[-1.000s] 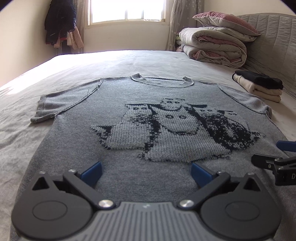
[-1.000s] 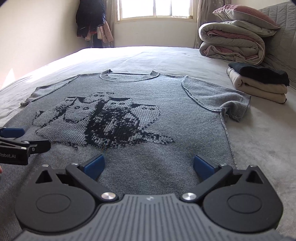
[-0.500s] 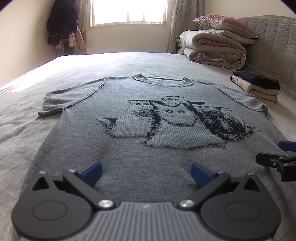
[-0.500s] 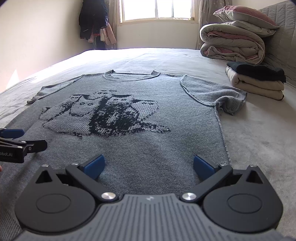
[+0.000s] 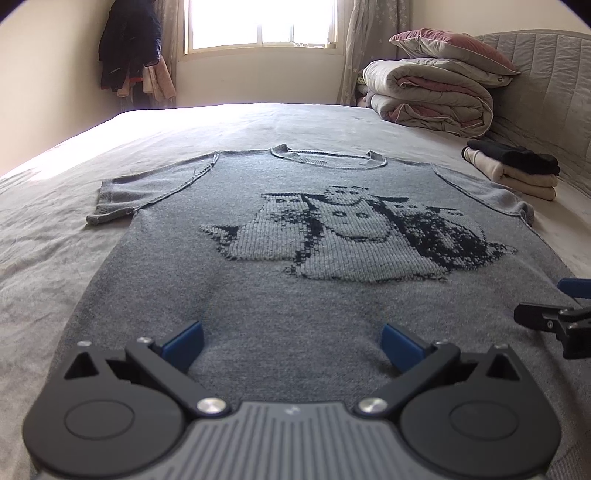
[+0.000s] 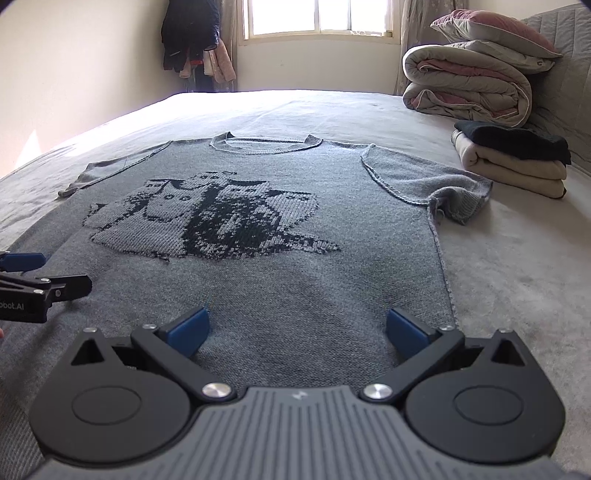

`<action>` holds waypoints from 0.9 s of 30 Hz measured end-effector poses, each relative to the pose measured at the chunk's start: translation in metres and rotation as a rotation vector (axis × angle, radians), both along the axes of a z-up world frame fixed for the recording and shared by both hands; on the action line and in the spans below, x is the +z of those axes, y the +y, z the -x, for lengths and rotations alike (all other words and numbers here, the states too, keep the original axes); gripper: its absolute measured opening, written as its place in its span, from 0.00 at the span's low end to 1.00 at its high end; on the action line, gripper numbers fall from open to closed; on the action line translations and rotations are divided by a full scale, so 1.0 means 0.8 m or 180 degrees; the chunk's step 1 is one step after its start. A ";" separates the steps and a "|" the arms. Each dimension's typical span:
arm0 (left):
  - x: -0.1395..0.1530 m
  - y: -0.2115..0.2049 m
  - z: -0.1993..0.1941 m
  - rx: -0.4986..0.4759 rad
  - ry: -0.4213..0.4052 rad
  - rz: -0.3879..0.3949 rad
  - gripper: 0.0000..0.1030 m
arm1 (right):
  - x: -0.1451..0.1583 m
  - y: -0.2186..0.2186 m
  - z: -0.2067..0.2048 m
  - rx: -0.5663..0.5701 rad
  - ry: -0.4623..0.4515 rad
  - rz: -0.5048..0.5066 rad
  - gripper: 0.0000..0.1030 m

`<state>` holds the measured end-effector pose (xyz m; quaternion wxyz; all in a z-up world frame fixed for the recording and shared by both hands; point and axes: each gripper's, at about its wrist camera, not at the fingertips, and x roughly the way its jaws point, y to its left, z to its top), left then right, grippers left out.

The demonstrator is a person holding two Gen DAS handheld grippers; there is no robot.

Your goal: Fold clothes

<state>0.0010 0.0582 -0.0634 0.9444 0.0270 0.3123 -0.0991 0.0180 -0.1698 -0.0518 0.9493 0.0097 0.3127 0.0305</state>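
Grey knit sweater (image 5: 280,295) was seen laid flat, front up, on the bed (image 5: 44,236), filling the frame centre in both views; neckline toward the window (image 5: 258,22) at top centre. Left gripper (image 5: 291,345) was held low over the hem area, blue fingers spread wide, nothing pinched. Right gripper (image 6: 297,330) likewise: fingers spread, nothing held, near the sweater's right side edge. Left sleeve (image 5: 122,199) was lying flat at mid left; right sleeve (image 6: 458,195) was bunched at its cuff. Bare sheet was seen left of the sweater and beyond the collar. Folded clothes stack (image 6: 513,162) and rolled duvet (image 6: 469,85) were crowding the upper right.
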 end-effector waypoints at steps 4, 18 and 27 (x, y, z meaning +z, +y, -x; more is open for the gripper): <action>0.000 0.001 0.015 0.0025 0.0003 -0.0036 1.00 | 0.001 0.001 0.011 0.0007 0.0046 0.0052 1.00; 0.000 0.010 0.083 0.0162 0.0022 -0.0088 1.00 | -0.001 -0.009 0.081 0.0197 0.0099 0.0134 1.00; 0.012 0.012 0.106 0.0079 0.0252 -0.0177 1.00 | 0.003 -0.016 0.111 0.0357 0.0179 0.0232 1.00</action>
